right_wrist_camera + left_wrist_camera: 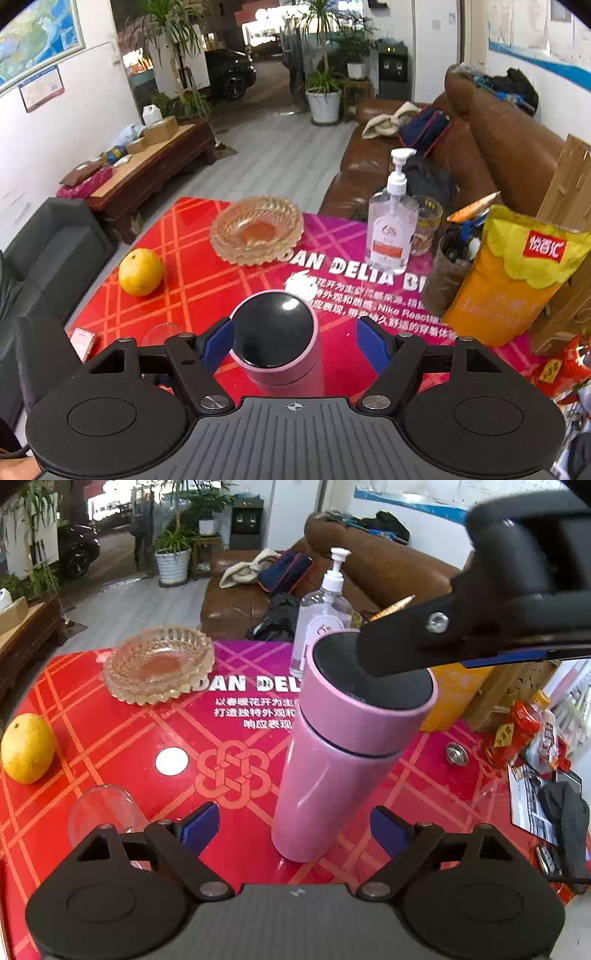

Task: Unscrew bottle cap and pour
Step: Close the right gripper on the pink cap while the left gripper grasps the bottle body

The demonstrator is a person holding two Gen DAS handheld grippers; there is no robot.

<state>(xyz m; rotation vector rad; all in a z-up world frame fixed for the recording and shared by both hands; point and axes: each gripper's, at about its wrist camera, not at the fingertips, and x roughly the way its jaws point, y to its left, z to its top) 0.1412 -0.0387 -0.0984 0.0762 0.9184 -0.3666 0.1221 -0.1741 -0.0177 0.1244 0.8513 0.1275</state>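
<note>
A pink thermos bottle point(325, 775) stands upright on the red table point(110, 738), its pink cap with a black top point(369, 690) screwed on. My left gripper point(295, 827) is open, its blue pads either side of the bottle's lower body, not touching. My right gripper point(295, 343) is open and sits above the cap point(275, 332), with the left pad close to the cap's side. It also shows in the left wrist view as a black finger point(406, 646) over the cap. A clear glass point(103, 816) stands at the lower left.
A glass ashtray point(159, 664), an orange point(27, 747) and a pump bottle point(391, 229) stand on the table. A yellow-orange bag point(509, 273), a pen holder point(447, 269) and red packets point(517, 731) crowd the right side. A brown sofa point(480, 136) lies behind.
</note>
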